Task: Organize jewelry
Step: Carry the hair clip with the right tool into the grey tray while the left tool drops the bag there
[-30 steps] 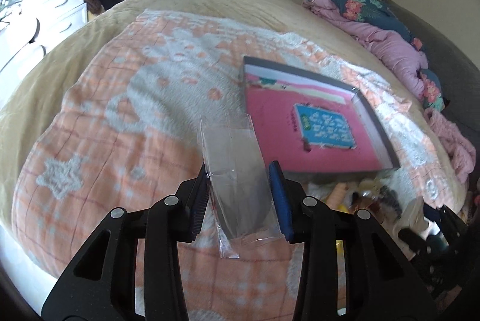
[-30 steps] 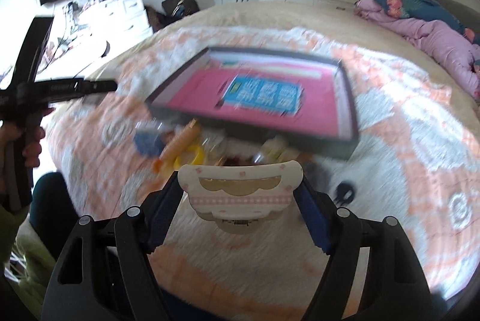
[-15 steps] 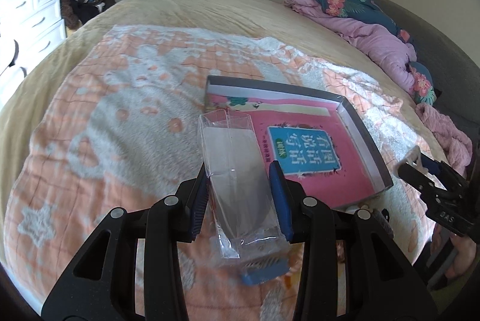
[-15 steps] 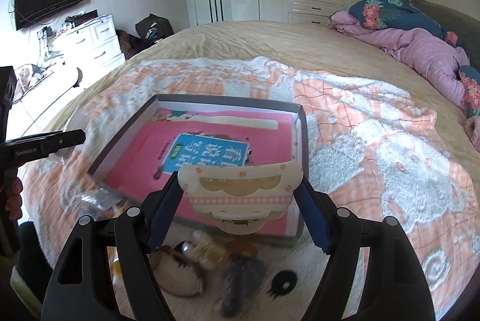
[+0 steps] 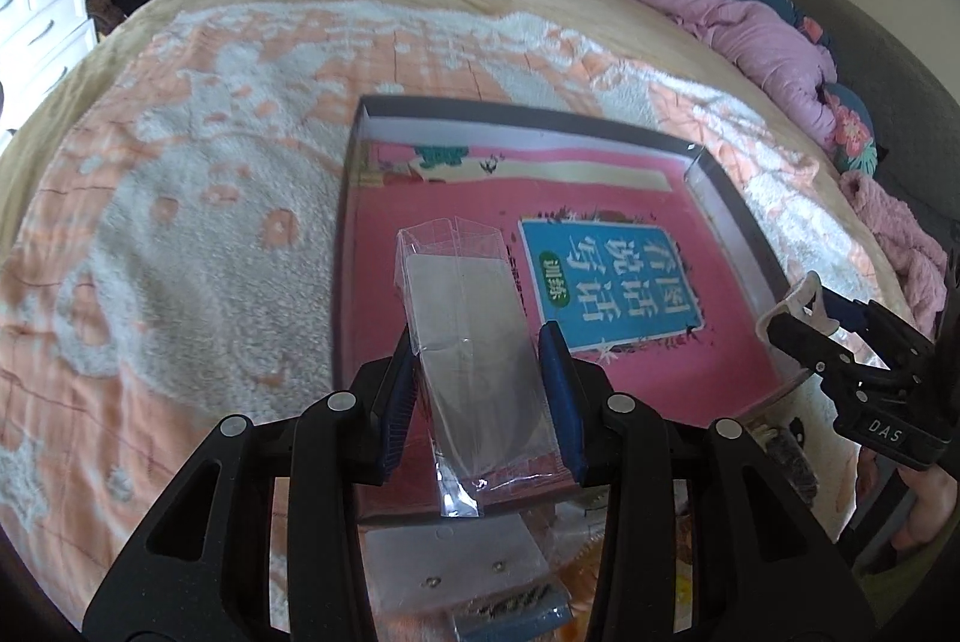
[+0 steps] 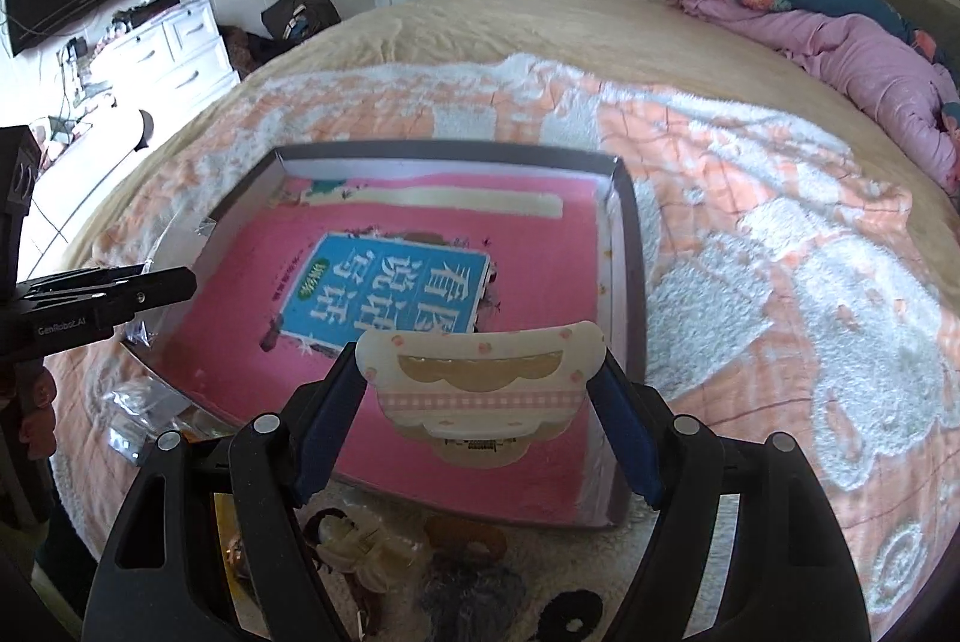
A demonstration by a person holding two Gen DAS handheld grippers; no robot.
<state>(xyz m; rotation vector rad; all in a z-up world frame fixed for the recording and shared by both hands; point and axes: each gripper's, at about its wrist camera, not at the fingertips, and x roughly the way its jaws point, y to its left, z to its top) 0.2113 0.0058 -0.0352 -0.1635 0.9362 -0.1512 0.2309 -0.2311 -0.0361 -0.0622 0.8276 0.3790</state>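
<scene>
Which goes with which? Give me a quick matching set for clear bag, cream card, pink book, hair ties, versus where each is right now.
Things:
1. clear bag
2. cream card
3. pink book
4. hair ties

Places:
A. lying flat inside the grey box
B. pinched in the right claw
C. loose on the blanket in front of the box
D. pinched in the left claw

Pairs: 1-D, 2-B, 3-A, 4-C
</scene>
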